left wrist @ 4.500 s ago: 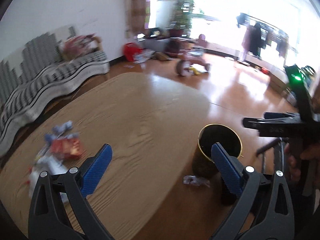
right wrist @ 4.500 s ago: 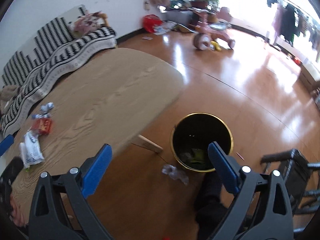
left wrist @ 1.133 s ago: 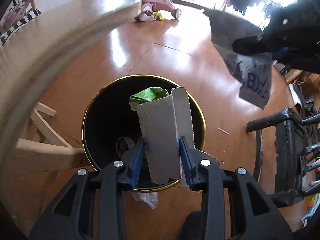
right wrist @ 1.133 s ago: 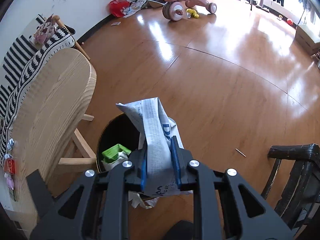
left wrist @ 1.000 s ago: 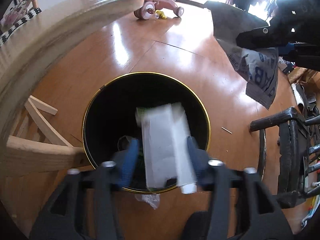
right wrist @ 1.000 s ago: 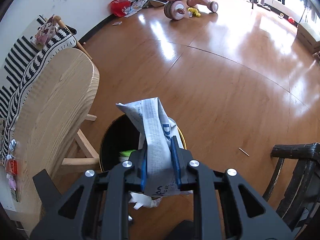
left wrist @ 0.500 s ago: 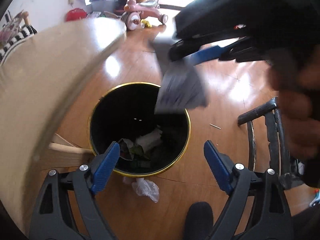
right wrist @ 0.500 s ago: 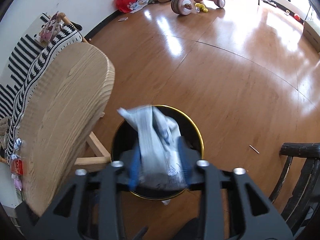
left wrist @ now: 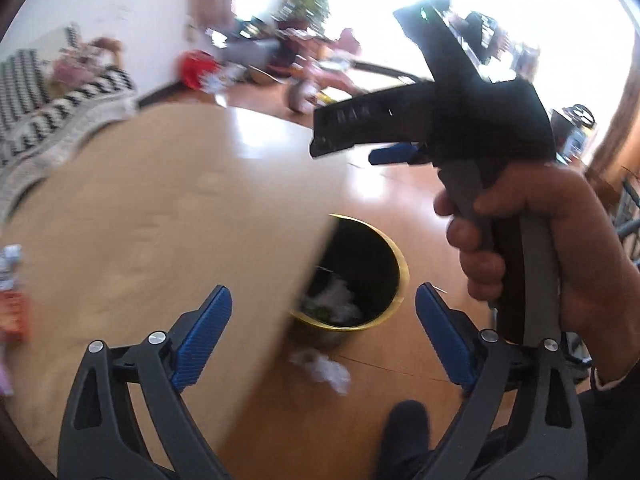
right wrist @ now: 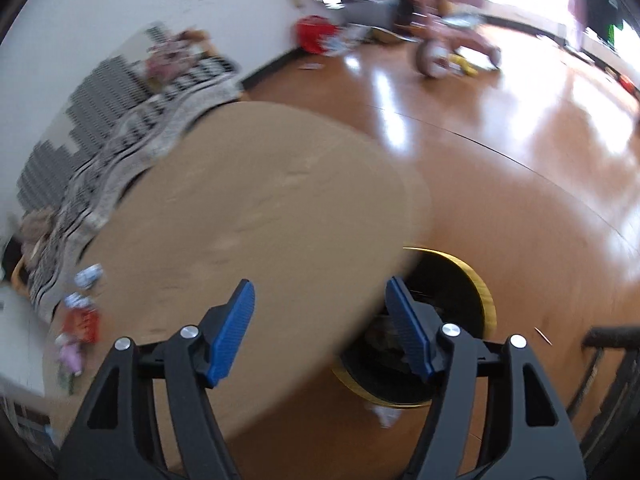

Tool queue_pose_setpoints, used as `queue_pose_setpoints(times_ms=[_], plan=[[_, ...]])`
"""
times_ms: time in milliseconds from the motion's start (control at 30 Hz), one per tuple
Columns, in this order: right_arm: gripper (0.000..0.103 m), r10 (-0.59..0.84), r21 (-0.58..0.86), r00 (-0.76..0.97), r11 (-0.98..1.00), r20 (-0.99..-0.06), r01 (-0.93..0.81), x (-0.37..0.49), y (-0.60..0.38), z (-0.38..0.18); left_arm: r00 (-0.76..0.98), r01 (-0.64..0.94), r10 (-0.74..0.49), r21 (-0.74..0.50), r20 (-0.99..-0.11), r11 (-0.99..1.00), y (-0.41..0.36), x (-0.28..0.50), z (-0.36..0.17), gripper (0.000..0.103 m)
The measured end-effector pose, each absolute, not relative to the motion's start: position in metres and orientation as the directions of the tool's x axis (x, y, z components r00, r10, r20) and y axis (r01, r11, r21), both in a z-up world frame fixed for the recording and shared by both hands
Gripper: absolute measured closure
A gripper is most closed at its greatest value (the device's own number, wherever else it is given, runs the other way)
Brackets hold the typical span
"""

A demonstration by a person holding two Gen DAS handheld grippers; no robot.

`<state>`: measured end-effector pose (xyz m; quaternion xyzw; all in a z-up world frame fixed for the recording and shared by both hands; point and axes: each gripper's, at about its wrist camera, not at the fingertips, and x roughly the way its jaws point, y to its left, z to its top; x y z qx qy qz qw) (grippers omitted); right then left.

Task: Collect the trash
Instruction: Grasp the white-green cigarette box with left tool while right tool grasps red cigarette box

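A black trash bin with a gold rim [left wrist: 394, 256] stands on the floor beside the round wooden table [left wrist: 160, 216], with trash inside; it also shows in the right wrist view [right wrist: 478, 284]. My left gripper [left wrist: 324, 336] is open and empty above the table edge and bin. My right gripper [right wrist: 320, 328] is open and empty over the table edge; it shows in the left wrist view [left wrist: 392, 156], held in a hand. Several wrappers [right wrist: 80, 312] lie at the table's far left, also at the left edge of the left wrist view [left wrist: 12, 296]. A crumpled white scrap [left wrist: 324, 368] lies on the floor by the bin.
A striped sofa [right wrist: 120, 112] stands against the wall behind the table. A pink tricycle [right wrist: 452, 44] and a red container [right wrist: 316, 36] sit far across the wooden floor. A dark chair [right wrist: 612, 360] is at the right. My shoe [left wrist: 404, 436] is near the bin.
Both grippers opened and dropped their trash, the white carton and the printed bag, into the bin. Both have since lifted and swung left toward the table.
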<state>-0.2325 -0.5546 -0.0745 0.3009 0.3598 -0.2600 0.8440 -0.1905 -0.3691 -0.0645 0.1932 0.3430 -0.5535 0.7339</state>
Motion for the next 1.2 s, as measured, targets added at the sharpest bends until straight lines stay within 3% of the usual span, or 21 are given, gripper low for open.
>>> queue_pose_setpoints(times_ms=[133, 333, 567, 700, 833, 1000, 1200], plan=[[0.035, -0.14, 0.327, 0.667, 0.786, -0.732, 0.524, -0.172, -0.484, -0.053, 0.311, 0.891, -0.652, -0.027, -0.691, 0.454, -0.299, -0.14, -0.04, 0.01], [0.032, 0.026, 0.344, 0.701, 0.884, -0.712, 0.316, -0.082, -0.373, -0.045, 0.546, 0.69, -0.468, 0.055, -0.695, 0.722, -0.176, -0.046, -0.03, 0.01], [0.026, 0.119, 0.343, 0.683, 0.917, -0.721, 0.203, -0.021, -0.304, -0.059, 0.602, 0.501, -0.311, 0.045, -0.735, 0.864, -0.054, 0.029, -0.047, 0.01], [0.018, 0.115, 0.299, 0.666, 0.939, -0.737, 0.168, 0.009, -0.283, -0.069, 0.566, 0.555, -0.309, 0.076, -0.765, 0.828, -0.044, 0.044, -0.068, 0.01], [0.016, 0.081, 0.219, 0.635, 0.966, -0.768, 0.141, 0.031, -0.272, -0.086, 0.558, 0.604, -0.275, 0.156, -0.783, 0.781, -0.053, 0.053, -0.093, 0.01], [0.012, 0.066, 0.147, 0.594, 0.985, -0.802, 0.089, 0.056, -0.264, -0.112, 0.505, 0.608, -0.258, 0.127, -0.824, 0.783, -0.052, 0.073, -0.117, 0.01], [0.012, 0.108, 0.171, 0.577, 0.984, -0.81, 0.055, 0.081, -0.263, -0.131, 0.495, 0.603, -0.263, 0.109, -0.828, 0.79, -0.056, 0.081, -0.128, 0.01]])
